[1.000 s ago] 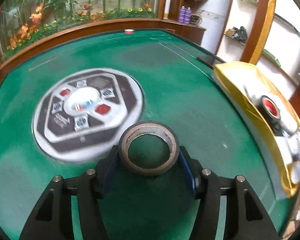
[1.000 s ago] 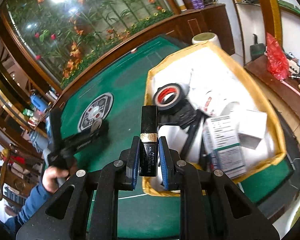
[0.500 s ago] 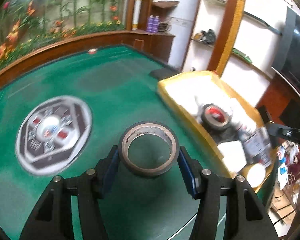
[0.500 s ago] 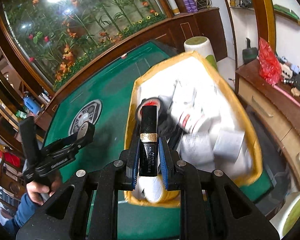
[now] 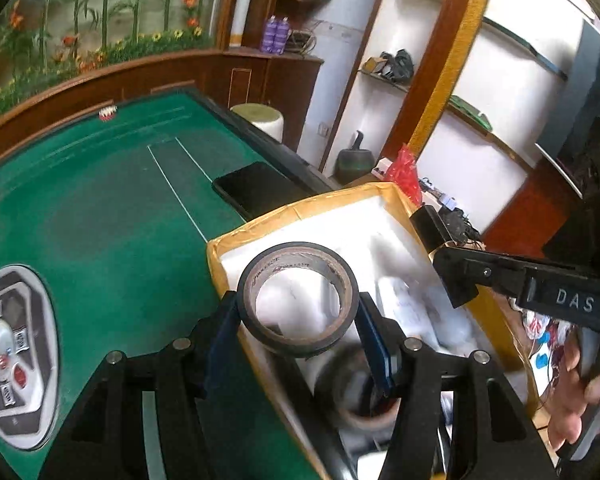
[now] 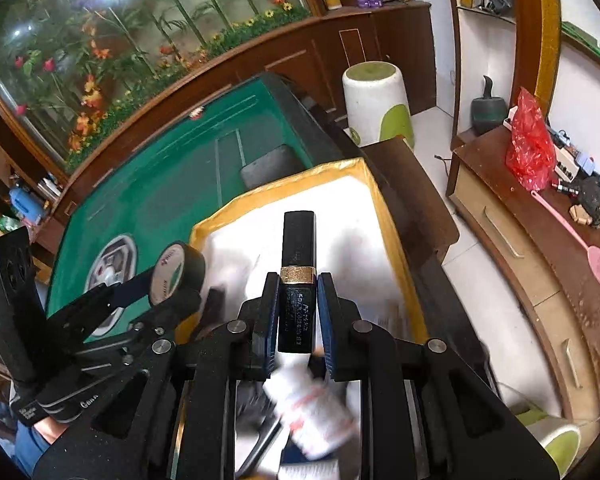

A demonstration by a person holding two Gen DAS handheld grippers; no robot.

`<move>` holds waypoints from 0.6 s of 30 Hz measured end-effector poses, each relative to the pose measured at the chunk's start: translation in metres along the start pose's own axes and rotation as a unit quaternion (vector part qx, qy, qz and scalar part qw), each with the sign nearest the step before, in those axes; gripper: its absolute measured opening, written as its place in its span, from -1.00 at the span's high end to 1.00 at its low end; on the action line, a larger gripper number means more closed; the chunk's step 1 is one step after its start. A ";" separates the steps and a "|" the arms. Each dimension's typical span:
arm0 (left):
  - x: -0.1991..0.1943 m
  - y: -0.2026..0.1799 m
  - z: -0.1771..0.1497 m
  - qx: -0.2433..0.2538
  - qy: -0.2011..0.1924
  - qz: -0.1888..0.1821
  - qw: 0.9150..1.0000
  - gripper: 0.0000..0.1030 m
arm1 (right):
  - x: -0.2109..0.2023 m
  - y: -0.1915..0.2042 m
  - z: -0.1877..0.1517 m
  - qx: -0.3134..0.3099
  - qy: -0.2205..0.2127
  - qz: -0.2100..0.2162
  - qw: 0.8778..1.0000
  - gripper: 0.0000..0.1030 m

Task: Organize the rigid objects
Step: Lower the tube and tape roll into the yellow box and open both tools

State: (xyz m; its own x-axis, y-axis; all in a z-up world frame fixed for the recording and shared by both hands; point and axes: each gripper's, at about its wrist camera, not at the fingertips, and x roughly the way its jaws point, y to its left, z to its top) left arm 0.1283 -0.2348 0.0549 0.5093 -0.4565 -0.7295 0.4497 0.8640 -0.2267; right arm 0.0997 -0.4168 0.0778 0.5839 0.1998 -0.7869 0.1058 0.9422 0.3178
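Note:
My left gripper is shut on a black tape roll and holds it above the near left corner of the yellow-rimmed white box. The roll and gripper also show in the right wrist view. My right gripper is shut on a black tube with a gold band and holds it above the box. The right gripper appears at the right of the left wrist view. Inside the box lie another tape roll and a white bottle.
The box sits at the right edge of a green felt table. A grey round control panel is set in the felt. A black flat device lies beyond the box. A white stool and a wooden cabinet stand to the right.
Both grippers have moved right and forward over the box with their objects still held. The left gripper has swung from over the felt to the box's corner.

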 end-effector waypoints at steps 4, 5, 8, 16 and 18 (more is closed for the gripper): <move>0.013 0.007 0.003 -0.017 0.011 -0.003 1.000 -0.14 | 0.021 -0.002 0.016 -0.009 0.015 -0.014 1.000 0.66; 0.014 0.007 0.005 -0.018 0.009 -0.006 1.000 -0.14 | 0.023 -0.001 0.017 -0.010 0.016 -0.016 1.000 0.65; 0.017 0.004 0.006 -0.018 0.011 -0.007 1.000 -0.14 | 0.034 -0.002 0.024 -0.016 0.024 -0.024 0.999 0.66; 0.025 -0.001 0.003 -0.010 0.013 -0.004 1.000 -0.14 | 0.053 -0.003 0.029 -0.017 0.045 -0.028 0.998 0.65; 0.026 -0.001 0.003 -0.012 0.011 -0.007 1.000 -0.15 | 0.054 -0.004 0.029 -0.016 0.045 -0.030 0.998 0.65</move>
State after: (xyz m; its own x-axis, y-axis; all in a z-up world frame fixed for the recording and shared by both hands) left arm 0.1431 -0.2480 0.0384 0.4863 -0.4636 -0.7407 0.4386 0.8627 -0.2519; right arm 0.1547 -0.4175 0.0496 0.5025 0.1646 -0.8488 0.1120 0.9610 0.2527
